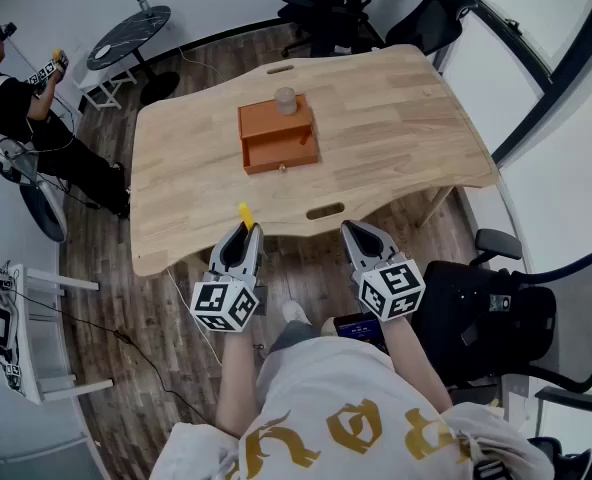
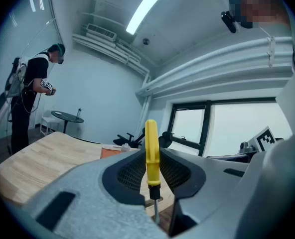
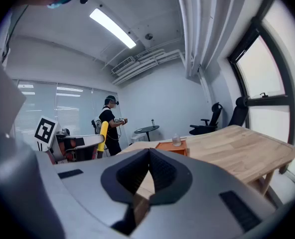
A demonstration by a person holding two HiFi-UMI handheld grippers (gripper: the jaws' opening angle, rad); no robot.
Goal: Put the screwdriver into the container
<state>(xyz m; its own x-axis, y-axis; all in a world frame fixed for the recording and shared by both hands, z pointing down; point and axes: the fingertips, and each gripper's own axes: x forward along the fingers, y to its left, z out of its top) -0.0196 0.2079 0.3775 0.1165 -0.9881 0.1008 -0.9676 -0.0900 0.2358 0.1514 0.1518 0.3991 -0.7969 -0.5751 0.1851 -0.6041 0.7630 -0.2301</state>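
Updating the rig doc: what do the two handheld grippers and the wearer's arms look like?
The left gripper and right gripper match: grey moulded shells tapering to a point, black ribbed pads inside. Each carries a white cube with black square markers. No cables show. The wearer has a white shirt with gold print; forearms bare.

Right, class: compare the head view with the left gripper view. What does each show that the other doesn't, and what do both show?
Only the head view: the open drawer, the right gripper with nothing in it, and the table in full outline. Only the left gripper view: the metal shaft below the yellow handle, and the ceiling light. Both: the left gripper shut on the screwdriver, the orange container, and a person standing beyond the table.
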